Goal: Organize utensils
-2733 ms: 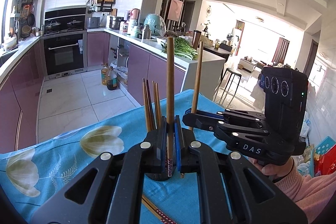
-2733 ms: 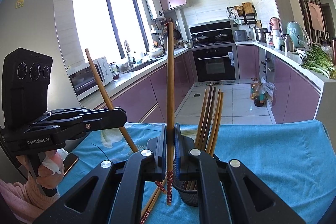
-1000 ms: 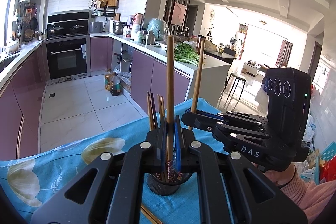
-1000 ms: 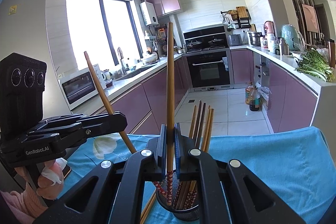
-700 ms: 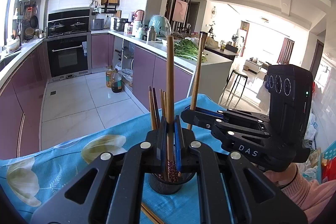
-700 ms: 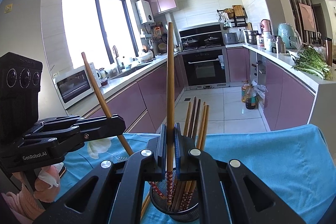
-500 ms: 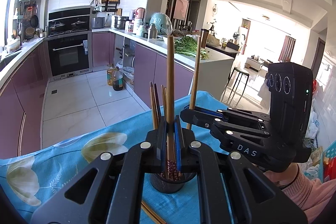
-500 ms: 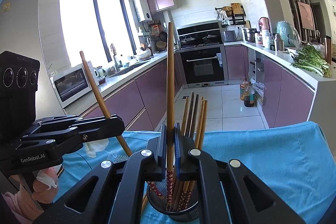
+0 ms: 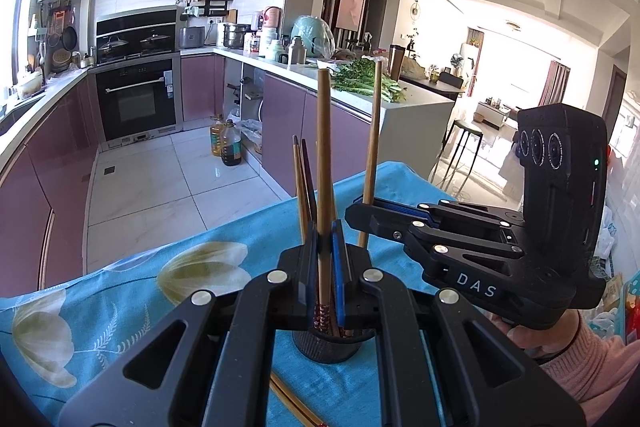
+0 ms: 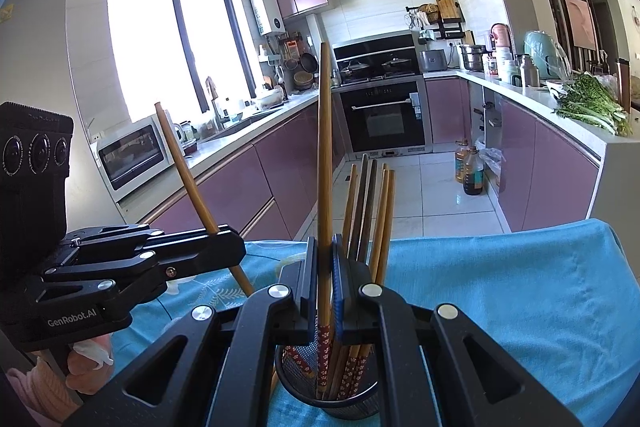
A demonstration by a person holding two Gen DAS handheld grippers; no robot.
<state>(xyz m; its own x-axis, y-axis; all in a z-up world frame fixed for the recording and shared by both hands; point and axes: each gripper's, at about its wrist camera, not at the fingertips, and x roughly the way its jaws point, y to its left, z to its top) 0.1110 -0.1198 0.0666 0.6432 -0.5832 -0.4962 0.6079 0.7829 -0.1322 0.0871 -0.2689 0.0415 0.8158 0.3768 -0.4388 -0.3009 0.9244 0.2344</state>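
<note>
Two tools, each clamped tight on a single chopstick, meet over a black mesh holder that stands on a table draped in a turquoise cloth printed with pale tulips. The holder is a round cup of fine wire mesh, and about five slim wooden chopsticks stand in it, leaning to the far side; their lower ends are wrapped in red with small white flowers.

The left tool, black plastic with silver rivets and blue pads, pinches a smooth round brown chopstick almost upright, its patterned end down inside the holder's mouth. The right tool, of the same build, grips a second chopstick the same way, upright, with its red end inside the holder among the others.

In the left wrist view the right tool reaches in from the right, nearly level, and a hand in a pink knitted sleeve grips its handle. In the right wrist view the left tool comes in from the left, held by a hand with a pink cuff; its chopstick slants up to the left.

At least two more chopsticks lie flat on the cloth just near of the holder.
</note>
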